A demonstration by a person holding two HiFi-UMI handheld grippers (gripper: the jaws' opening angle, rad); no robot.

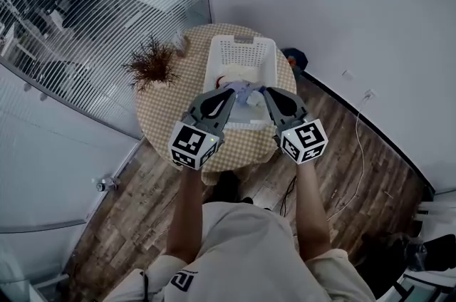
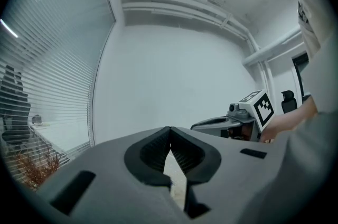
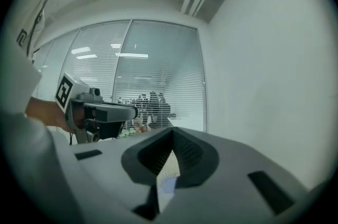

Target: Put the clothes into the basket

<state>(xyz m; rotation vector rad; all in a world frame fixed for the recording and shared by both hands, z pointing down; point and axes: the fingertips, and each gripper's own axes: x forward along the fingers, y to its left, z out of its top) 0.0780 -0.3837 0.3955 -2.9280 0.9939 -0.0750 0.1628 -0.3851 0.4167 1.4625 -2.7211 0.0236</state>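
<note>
Lavender cloth, a thin garment (image 1: pixel 244 90), hung bunched in the head view between the tips of the left gripper (image 1: pixel 231 88) and right gripper (image 1: pixel 265 90), above the near end of the white basket (image 1: pixel 242 41) on the checked table (image 1: pixel 160 115). Left gripper view: its jaws were together at the tip, with fabric barely showing. Right gripper view: its jaws were closed too, with a bluish scrap below their tip. Both seemed pinched on the garment. It looked light, limp and likely to trail over the rim; a bunched fold or hem would give the surest hold
</note>
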